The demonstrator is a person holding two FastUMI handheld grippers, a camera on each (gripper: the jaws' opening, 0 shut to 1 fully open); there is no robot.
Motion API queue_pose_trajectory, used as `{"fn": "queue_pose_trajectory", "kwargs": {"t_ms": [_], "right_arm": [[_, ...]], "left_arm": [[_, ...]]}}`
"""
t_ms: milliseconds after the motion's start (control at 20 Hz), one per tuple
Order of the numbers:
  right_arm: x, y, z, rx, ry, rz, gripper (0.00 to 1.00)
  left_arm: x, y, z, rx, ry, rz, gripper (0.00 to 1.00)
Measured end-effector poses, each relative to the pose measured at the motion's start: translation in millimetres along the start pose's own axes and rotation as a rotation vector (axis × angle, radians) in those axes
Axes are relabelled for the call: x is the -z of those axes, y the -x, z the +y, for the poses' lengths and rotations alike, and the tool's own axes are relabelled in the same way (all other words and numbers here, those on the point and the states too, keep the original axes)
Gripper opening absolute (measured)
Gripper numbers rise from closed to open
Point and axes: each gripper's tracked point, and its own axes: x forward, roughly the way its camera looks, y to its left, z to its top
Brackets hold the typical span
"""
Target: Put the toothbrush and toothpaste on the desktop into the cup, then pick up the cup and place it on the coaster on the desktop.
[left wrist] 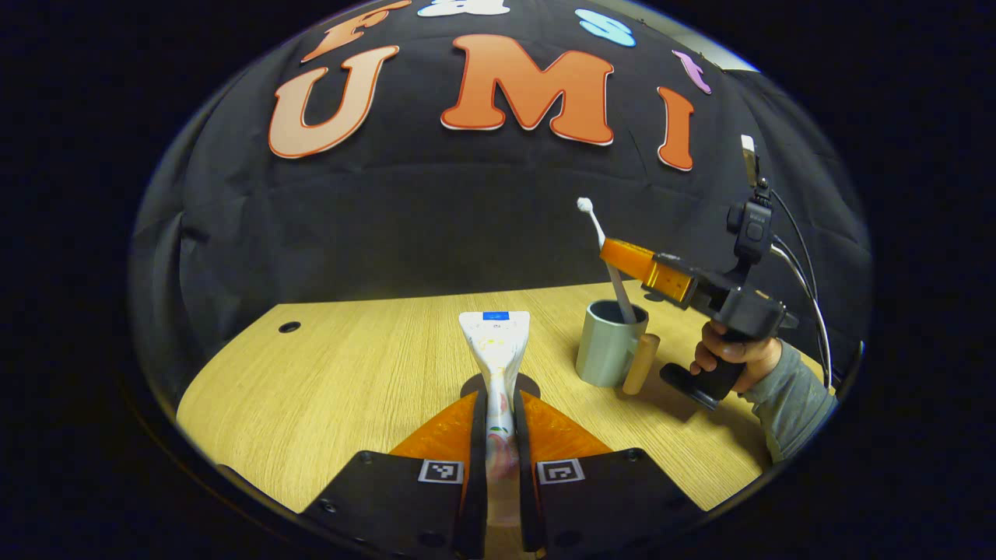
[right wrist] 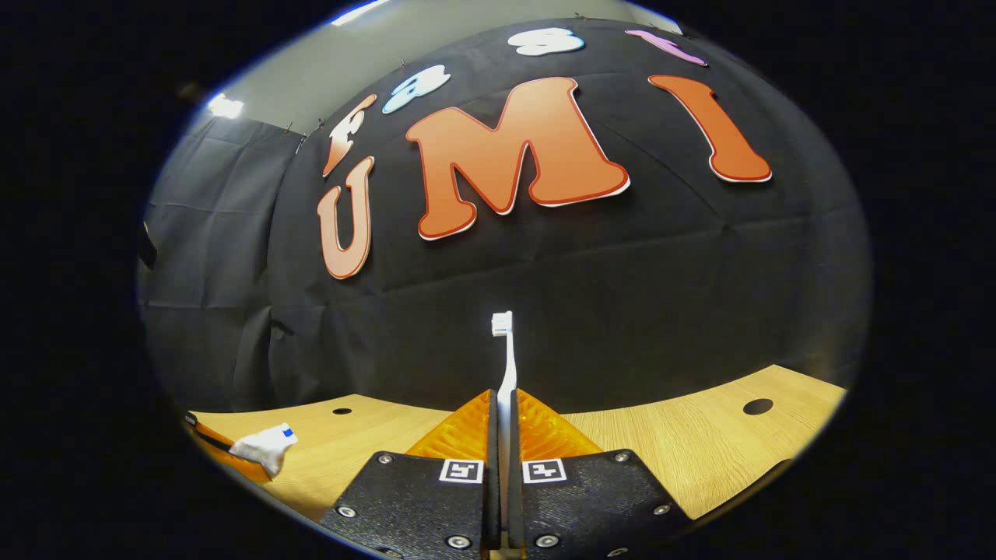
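Note:
My left gripper [left wrist: 498, 398] is shut on a white toothpaste tube [left wrist: 496, 342], whose flat blue-striped end points away from me above the table. A dark round coaster [left wrist: 533, 383] lies on the table just behind the fingertips, partly hidden by the tube. To the right stands a grey cup [left wrist: 605, 346] with a wooden handle. My right gripper [left wrist: 618, 255] [right wrist: 504, 398] is shut on a white toothbrush [left wrist: 599, 233] [right wrist: 506, 365], bristles up. The brush's lower end reaches down inside the cup. The toothpaste tube [right wrist: 264, 447] also shows at the lower left of the right gripper view.
The wooden table [left wrist: 350, 389] has a cable hole at the far left [left wrist: 289, 327] and another hole [right wrist: 758, 406] near its right end. A hand in a grey sleeve [left wrist: 735, 362] holds the right gripper just right of the cup. Black cloth walls the back.

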Motion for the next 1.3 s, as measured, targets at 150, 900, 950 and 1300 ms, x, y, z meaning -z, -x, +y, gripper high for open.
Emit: {"fn": "queue_pose_trajectory", "kwargs": {"t_ms": [150, 900, 950, 1300], "right_arm": [[-0.3, 7.7, -0.8, 0.014, -0.003, 0.013, 0.05], [1.5, 71.3, -4.0, 0.036, 0.089, 0.119, 0.09], [2.6, 77.0, -5.2, 0.035, 0.087, 0.131, 0.16], [-6.4, 114.2, -21.7, 0.063, 0.089, 0.134, 0.48]], "left_arm": [[-17.6, 2.1, 12.5, -0.027, -0.022, -0.034, 0.2], [-83.7, -36.2, 19.9, 0.0, 0.073, -0.173, 0.2], [-90.2, -40.8, 17.4, 0.011, 0.078, -0.187, 0.2], [-127.1, -58.6, -23.0, 0.088, 0.111, -0.307, 0.2]]}}
